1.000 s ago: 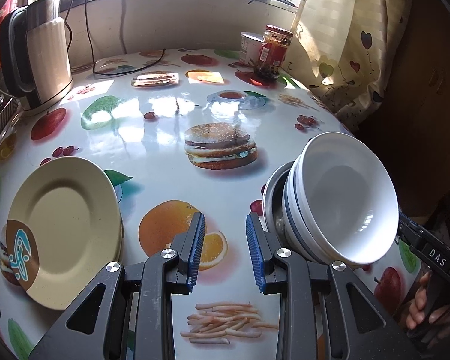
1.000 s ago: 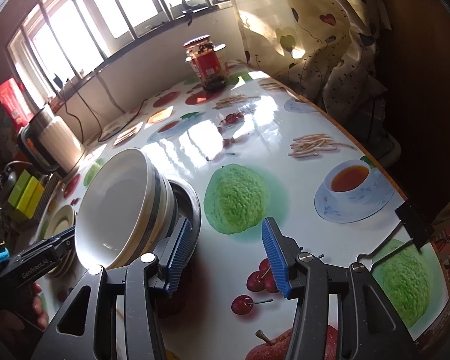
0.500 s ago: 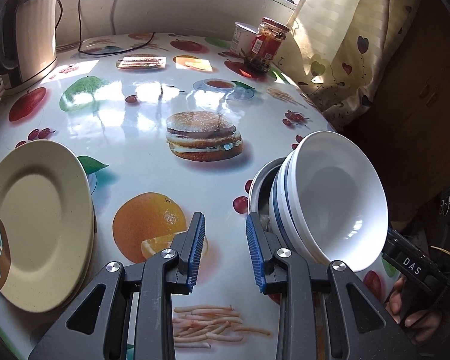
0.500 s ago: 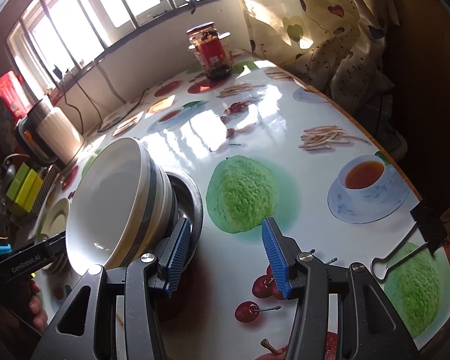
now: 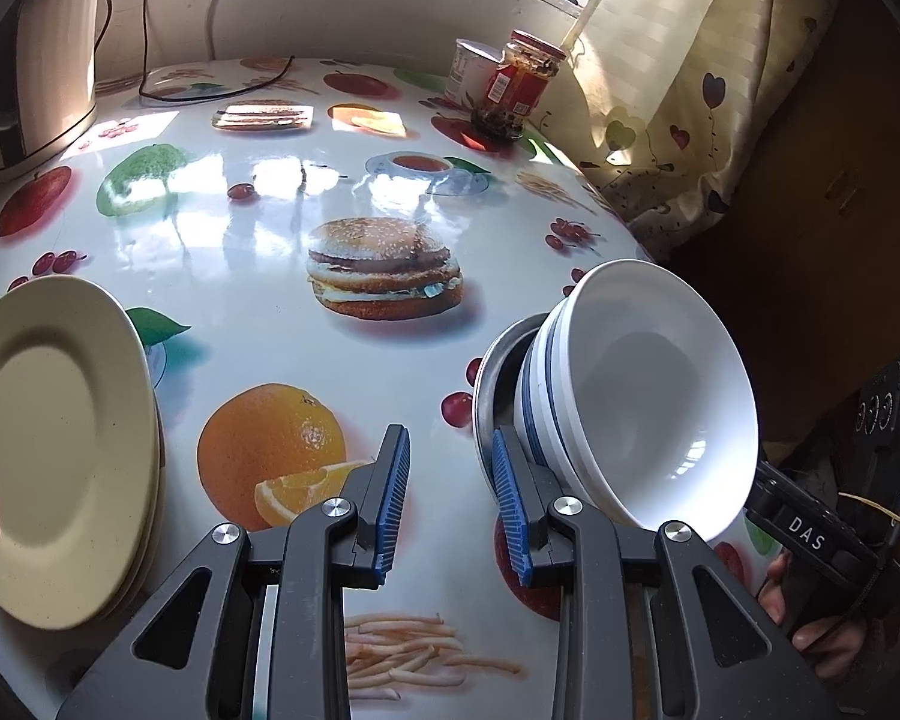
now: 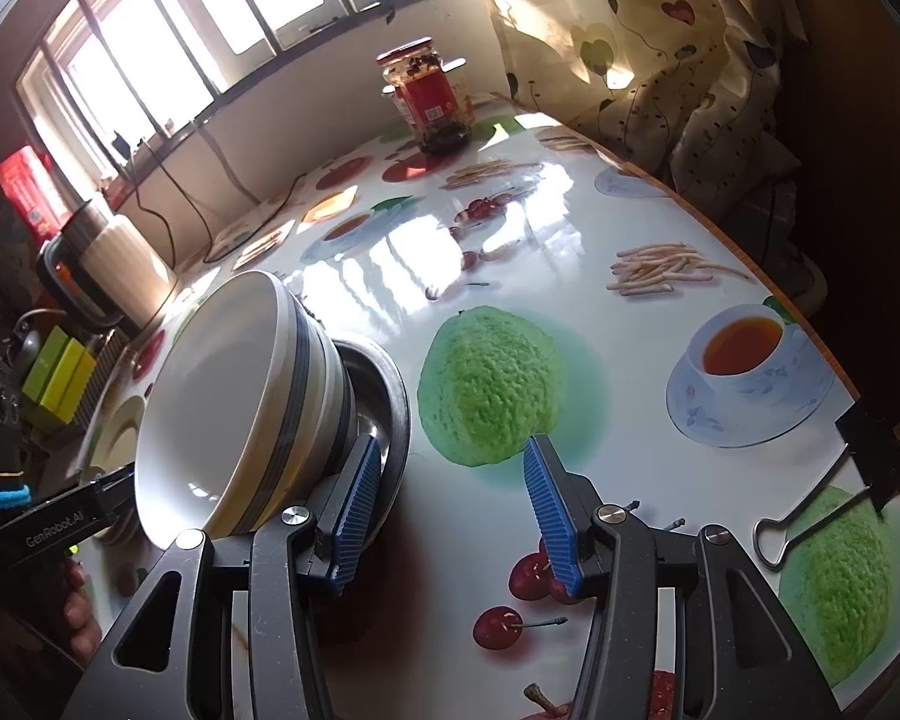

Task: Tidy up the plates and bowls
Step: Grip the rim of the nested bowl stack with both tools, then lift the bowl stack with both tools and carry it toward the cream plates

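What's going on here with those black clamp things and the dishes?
A person is tidying dishes on a table with a printed food pattern, holding a gripper in each hand. The left gripper and right gripper both have open jaws with nothing between them. Between the two sits a stack of white bowls, tilted inside a metal bowl. A stack of cream plates rests off to the left, not yet touched.
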### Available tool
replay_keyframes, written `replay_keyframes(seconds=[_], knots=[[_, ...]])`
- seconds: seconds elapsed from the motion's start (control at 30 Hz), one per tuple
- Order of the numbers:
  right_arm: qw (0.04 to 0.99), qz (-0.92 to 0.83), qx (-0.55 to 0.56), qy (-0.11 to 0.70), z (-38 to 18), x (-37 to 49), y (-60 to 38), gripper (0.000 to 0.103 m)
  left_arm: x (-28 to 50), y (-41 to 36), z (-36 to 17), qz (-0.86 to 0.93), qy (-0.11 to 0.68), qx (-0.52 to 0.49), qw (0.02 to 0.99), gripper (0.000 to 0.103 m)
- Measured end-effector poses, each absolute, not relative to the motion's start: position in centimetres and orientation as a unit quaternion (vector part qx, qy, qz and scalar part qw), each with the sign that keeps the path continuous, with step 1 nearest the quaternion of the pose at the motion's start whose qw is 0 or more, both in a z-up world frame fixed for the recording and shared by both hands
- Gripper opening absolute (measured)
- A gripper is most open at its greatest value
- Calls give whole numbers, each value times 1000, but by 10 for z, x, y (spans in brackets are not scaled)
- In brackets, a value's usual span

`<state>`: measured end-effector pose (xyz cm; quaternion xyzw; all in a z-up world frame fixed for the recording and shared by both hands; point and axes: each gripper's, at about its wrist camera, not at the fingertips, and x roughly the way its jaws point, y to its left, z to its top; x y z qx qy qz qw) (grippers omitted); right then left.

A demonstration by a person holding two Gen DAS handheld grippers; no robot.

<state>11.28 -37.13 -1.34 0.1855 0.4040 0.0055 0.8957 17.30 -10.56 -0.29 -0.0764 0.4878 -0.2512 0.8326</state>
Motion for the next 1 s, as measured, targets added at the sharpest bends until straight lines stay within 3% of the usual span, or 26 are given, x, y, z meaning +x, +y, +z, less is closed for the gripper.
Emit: replay_keyframes(seconds=[0.5, 0.6, 0.87, 1.0], knots=[[870, 67, 279, 400, -33, 111, -388, 48, 178, -99, -13, -277, 494, -130, 814, 30], [871, 76, 282, 394, -33, 110, -388, 42, 177, -98, -14, -279, 493, -134, 813, 28], [869, 119, 289, 383, -31, 111, -387, 16, 175, -101, -10, -285, 485, -122, 817, 19], [877, 124, 268, 379, -27, 111, -382, 13, 173, -104, -7, -291, 481, -112, 819, 14]])
